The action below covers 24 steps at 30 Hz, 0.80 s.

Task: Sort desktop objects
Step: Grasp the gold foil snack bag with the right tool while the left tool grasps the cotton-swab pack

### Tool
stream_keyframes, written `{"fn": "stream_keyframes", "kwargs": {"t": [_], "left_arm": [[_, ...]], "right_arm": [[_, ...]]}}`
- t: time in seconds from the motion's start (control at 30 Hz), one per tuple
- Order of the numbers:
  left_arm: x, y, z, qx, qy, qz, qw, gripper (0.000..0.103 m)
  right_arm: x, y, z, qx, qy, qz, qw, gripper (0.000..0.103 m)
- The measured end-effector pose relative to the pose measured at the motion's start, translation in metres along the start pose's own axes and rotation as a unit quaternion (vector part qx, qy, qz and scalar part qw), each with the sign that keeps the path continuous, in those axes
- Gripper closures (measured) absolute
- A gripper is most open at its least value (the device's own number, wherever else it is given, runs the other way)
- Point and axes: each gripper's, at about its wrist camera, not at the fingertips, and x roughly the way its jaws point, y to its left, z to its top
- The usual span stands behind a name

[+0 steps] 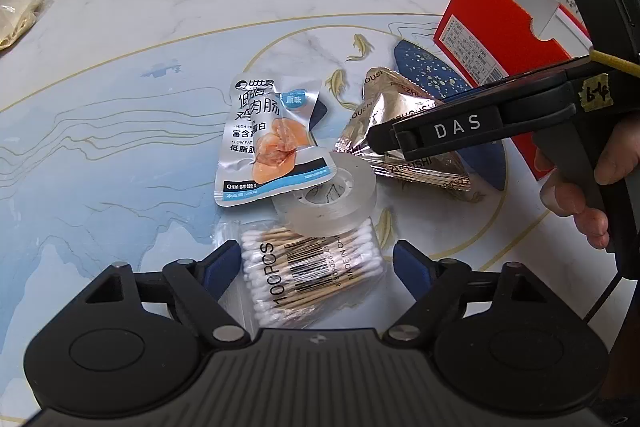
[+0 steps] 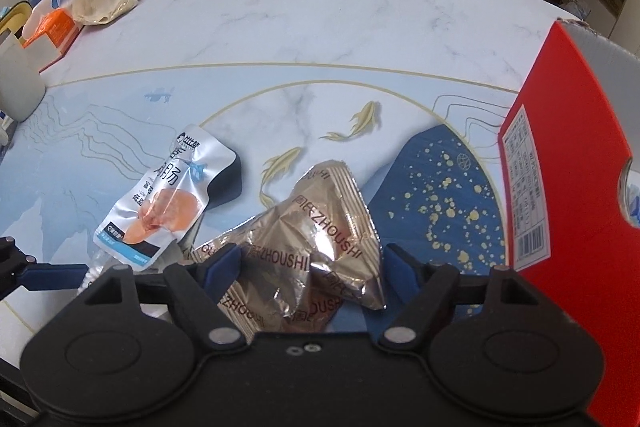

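The cotton swab pack [image 1: 312, 267] lies between the wide-spread fingers of the left gripper [image 1: 316, 259], with the tape roll [image 1: 332, 195] just beyond. The foil snack bags [image 2: 312, 251] sit between the spread fingers of the right gripper [image 2: 312, 263], and the red box [image 2: 576, 211] stands to its right.

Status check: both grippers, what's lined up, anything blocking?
Left gripper open, straddling cotton swab pack. Right gripper open around foil snack pouch. Tape roll overlaps the swab pack's far end. Red box open at right.

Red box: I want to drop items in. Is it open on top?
Open. The red box has no lid across its top; its pale inner wall shows above the rim.
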Motion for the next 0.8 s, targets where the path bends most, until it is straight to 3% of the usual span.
{"fn": "stream_keyframes", "kwargs": {"t": [0.43,0.8], "left_arm": [[-0.001,-0.002,-0.001,0.004,-0.003,0.011,0.9999,0.03],[-0.002,-0.001,-0.002,-0.001,0.001,-0.003,1.0,0.037]], "right_arm": [[-0.007,0.002,-0.001,0.018,-0.004,0.01,1.0,0.05],[-0.013,-0.002,-0.004,0.033,-0.015,0.006,0.999,0.063]]}}
